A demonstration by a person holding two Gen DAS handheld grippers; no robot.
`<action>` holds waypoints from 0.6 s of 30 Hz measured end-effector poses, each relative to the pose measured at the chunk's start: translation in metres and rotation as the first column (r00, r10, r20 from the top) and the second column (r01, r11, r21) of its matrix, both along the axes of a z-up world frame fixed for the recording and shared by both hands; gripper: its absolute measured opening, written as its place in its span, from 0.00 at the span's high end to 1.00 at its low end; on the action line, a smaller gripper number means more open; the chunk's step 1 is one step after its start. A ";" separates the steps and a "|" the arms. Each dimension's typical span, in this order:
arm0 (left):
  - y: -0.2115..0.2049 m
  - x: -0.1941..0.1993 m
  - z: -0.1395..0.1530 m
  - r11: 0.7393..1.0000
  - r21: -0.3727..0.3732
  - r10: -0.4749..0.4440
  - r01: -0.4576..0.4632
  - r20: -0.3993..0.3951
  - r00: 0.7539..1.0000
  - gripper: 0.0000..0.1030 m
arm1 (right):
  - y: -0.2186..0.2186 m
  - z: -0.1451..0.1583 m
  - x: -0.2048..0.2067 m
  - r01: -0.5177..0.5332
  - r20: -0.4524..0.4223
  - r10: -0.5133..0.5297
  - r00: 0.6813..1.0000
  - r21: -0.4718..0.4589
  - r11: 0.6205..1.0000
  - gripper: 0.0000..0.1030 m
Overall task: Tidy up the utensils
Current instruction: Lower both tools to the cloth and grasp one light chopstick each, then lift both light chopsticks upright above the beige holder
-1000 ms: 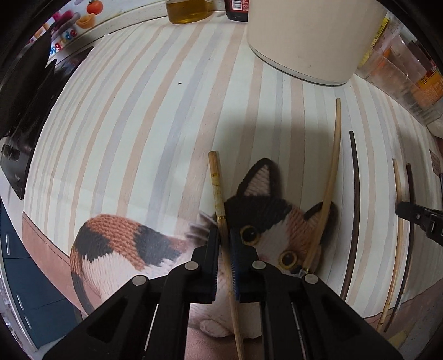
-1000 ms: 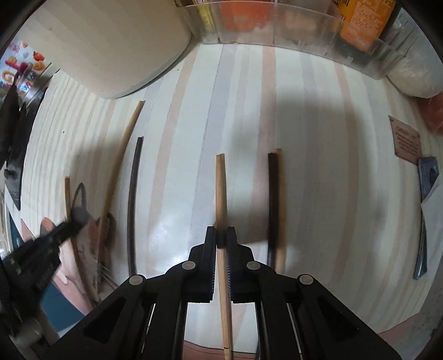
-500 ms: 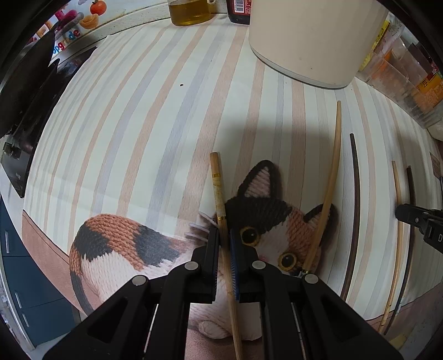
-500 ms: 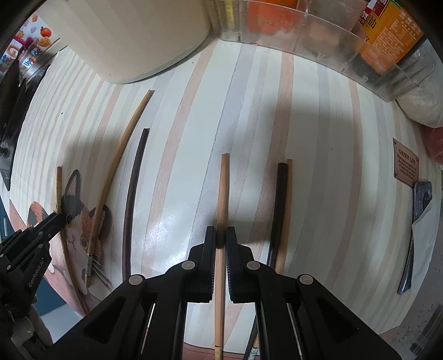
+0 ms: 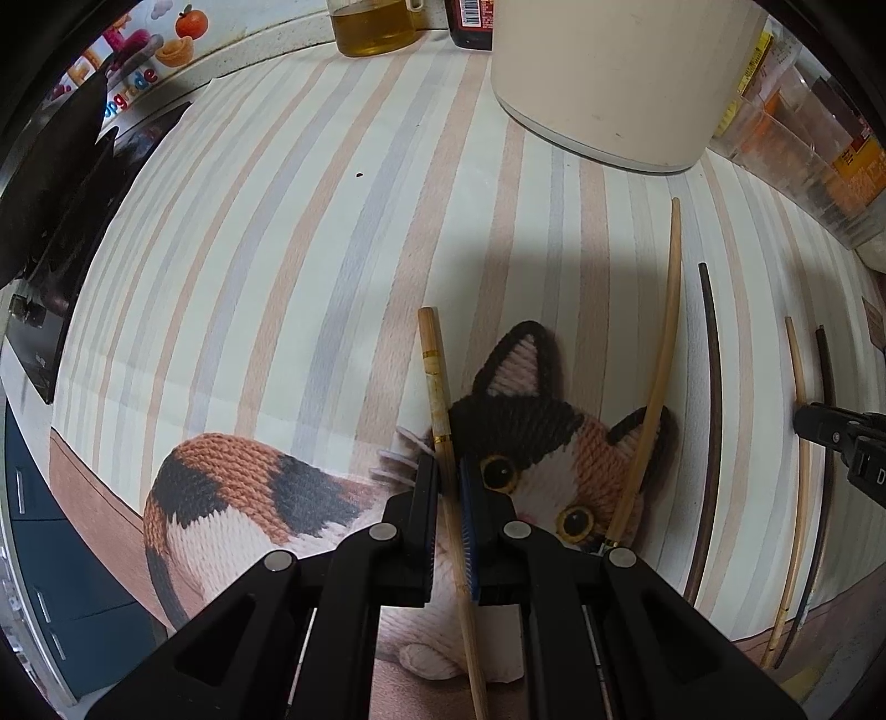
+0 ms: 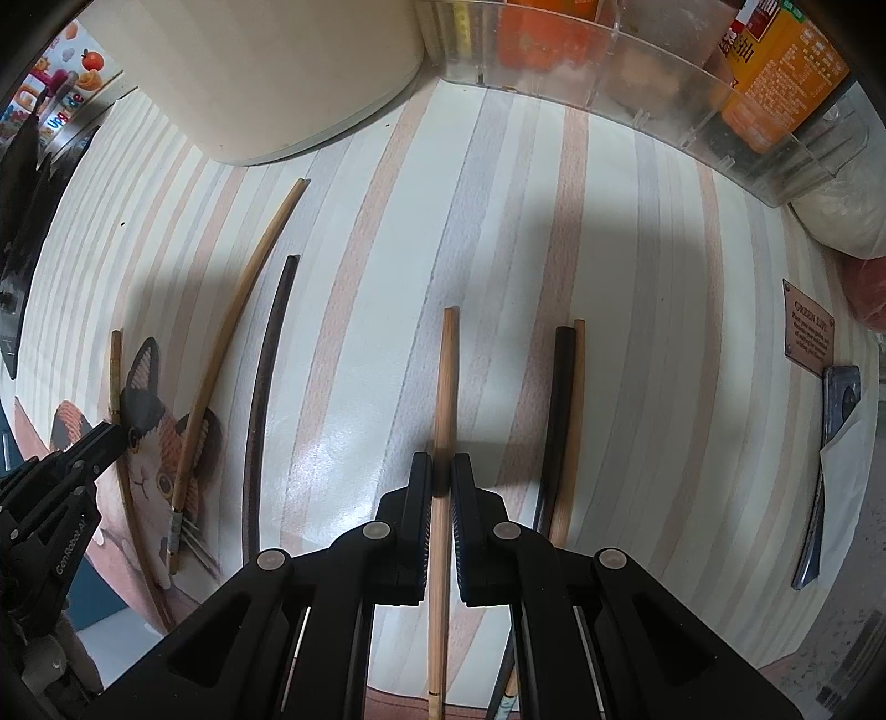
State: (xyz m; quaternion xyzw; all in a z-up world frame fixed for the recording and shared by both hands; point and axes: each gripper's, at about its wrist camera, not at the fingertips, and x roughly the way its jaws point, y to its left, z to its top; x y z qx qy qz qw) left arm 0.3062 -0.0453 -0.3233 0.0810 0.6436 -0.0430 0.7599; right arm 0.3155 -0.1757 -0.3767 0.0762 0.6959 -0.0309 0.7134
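Home kitchen: oil jug [image 5: 372,25], sauce bottle [image 5: 468,22], stovetop [image 5: 50,221].

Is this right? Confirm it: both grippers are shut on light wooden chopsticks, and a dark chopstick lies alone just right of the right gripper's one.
Not quite. The right wrist view shows the dark chopstick paired with a light one. The rest holds: left gripper and right gripper each clamp a light chopstick.

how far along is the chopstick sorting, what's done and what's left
Possibly done: a dark chopstick and a tan one lie side by side on the striped mat. In hand: the left gripper is shut on a gold-banded chopstick, the right gripper on a plain wooden chopstick. Left: a long tan chopstick and a dark brown one lie loose.
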 end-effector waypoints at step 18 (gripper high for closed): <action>-0.006 0.006 0.001 1.000 -0.016 0.007 -0.006 0.020 1.000 0.96 | 0.019 0.001 -0.010 -0.040 0.059 0.043 0.997 -0.051 0.998 0.93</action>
